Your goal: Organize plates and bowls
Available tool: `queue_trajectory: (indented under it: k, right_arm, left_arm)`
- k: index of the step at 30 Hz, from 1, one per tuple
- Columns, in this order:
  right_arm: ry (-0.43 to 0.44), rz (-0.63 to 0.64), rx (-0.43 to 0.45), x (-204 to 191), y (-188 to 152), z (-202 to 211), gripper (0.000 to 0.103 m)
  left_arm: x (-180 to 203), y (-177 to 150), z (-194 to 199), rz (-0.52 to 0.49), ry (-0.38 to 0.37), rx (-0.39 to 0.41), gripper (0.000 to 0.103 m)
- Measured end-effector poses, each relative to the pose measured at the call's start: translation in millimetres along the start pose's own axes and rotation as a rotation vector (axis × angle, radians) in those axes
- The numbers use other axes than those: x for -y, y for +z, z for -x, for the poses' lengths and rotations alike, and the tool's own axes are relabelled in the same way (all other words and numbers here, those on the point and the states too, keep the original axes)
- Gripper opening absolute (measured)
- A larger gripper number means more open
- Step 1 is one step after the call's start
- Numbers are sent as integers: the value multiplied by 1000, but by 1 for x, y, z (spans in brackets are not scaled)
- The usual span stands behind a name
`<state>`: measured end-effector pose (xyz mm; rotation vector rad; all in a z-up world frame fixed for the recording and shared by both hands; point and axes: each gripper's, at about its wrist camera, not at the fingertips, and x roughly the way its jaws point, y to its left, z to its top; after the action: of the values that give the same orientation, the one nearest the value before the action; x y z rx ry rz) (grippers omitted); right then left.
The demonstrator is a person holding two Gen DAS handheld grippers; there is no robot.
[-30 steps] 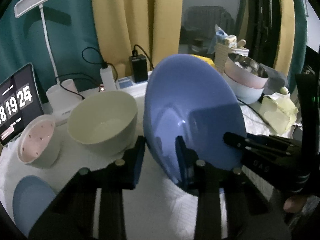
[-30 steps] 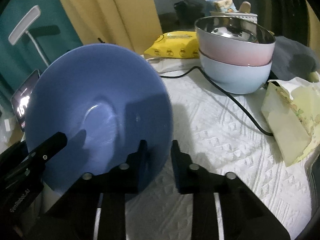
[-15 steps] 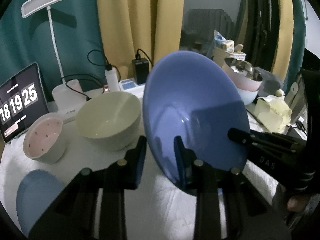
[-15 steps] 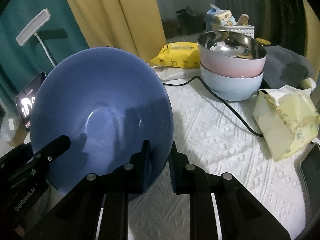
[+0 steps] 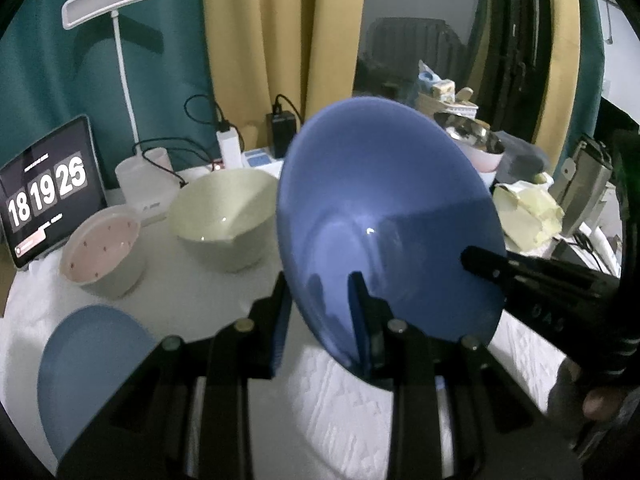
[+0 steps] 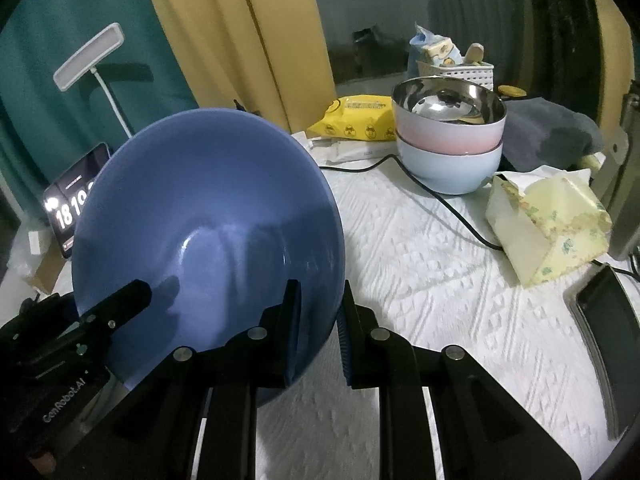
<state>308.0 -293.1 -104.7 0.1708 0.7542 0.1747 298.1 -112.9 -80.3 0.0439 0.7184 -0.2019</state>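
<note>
Both grippers are clamped on opposite rim sections of the large blue bowl (image 5: pixel 384 216), held tilted on edge above the tabletop (image 6: pixel 440 264). Left gripper (image 5: pixel 320 312): fingers narrow, rim pinched between them at approx 6 o'clock of the bowl. Right gripper (image 6: pixel 318 328): fingers narrow, rim pinched at approx 5 o'clock in the right wrist view; in the left view it shows at 4 o'clock of the bowl.

Change vs. a second ago: bowl w/ both grippers has risen and drawn back from the tabletop; more of the cloth shows under it, and the stacked bowls (image 6: pixel 448 136) (steel-lined pink on pale blue) now sit farther off at 1 o'clock in the right view. Grip width essentially unchanged on both sides; bowl attitude unchanged.

Elsewhere, left view: cream bowl (image 5: pixel 224 216) at 10 o'clock, pink-lined small bowl (image 5: pixel 102 248) at 9 o'clock, blue plate (image 5: pixel 92 376) at 8 o'clock; all resting on the tabletop, apart from each other.

Assessment: bowl is in transit, lift phase. Destination not evident; likely nesting w/ another bowl. Risk: edge-on two-point hold, slip possible if either side loosens
</note>
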Motion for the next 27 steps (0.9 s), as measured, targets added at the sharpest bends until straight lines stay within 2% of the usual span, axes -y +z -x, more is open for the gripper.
queue_trajectory:
  k: [27]
  right_arm:
    - [-12,3,-34,-25,-57,47,18]
  left_arm:
    - [-1,-62,50,33,-13,-53,30]
